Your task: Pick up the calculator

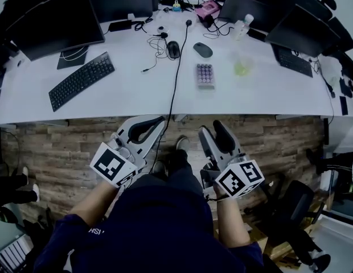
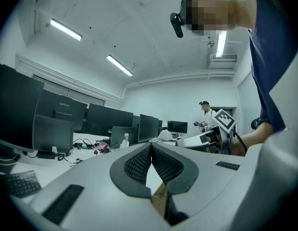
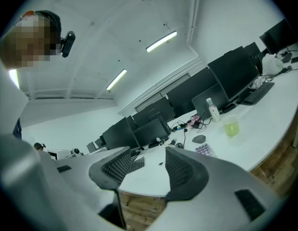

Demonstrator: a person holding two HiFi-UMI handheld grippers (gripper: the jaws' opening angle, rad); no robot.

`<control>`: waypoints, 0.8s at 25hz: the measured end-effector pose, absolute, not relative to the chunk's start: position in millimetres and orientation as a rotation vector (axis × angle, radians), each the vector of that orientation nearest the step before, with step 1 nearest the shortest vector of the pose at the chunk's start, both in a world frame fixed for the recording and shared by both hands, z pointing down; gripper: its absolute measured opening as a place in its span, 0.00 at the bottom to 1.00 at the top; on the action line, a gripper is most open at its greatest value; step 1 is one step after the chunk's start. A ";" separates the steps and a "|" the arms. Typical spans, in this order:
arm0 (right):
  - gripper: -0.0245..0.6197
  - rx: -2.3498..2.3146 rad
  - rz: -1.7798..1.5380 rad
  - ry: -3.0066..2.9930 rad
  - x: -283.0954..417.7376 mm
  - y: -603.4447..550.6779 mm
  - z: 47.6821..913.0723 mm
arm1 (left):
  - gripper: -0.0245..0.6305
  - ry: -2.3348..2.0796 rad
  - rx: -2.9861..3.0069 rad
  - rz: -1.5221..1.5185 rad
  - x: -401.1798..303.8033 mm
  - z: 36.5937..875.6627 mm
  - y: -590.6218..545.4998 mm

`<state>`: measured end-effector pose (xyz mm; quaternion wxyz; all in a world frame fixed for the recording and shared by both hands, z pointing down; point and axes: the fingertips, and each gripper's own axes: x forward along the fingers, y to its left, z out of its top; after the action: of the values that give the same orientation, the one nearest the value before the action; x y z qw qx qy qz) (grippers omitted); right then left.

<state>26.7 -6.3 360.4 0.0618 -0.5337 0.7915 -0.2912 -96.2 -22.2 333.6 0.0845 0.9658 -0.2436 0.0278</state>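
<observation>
The calculator (image 1: 205, 75), a small pale slab with rows of round purple keys, lies flat on the white desk (image 1: 125, 98), right of a black cable. It also shows small in the right gripper view (image 3: 204, 149), beyond the jaws. Both grippers hang low in front of the person's body, below the desk's front edge and well short of the calculator. My left gripper (image 1: 156, 121) (image 2: 151, 146) is shut with its pads touching and nothing between them. My right gripper (image 1: 214, 128) (image 3: 148, 153) stands open and empty.
On the desk are a black keyboard (image 1: 81, 79), two mice (image 1: 173, 49) (image 1: 202, 50), a green cup (image 1: 242, 67), a bottle (image 1: 242, 24) and several monitors (image 1: 57, 19). A black cable (image 1: 175, 84) runs over the desk edge. Another person (image 2: 205, 114) stands far off.
</observation>
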 end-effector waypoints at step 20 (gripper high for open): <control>0.39 -1.530 -1.032 2.421 93.3 -104.0 398.9 | 0.08 -0.816 2.798 0.183 -20.4 360.3 -117.3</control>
<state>93.3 -104.0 398.9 0.0488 -0.5020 0.7943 -0.3387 -20.4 -117.3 360.3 0.1106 0.9523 -0.2776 0.0621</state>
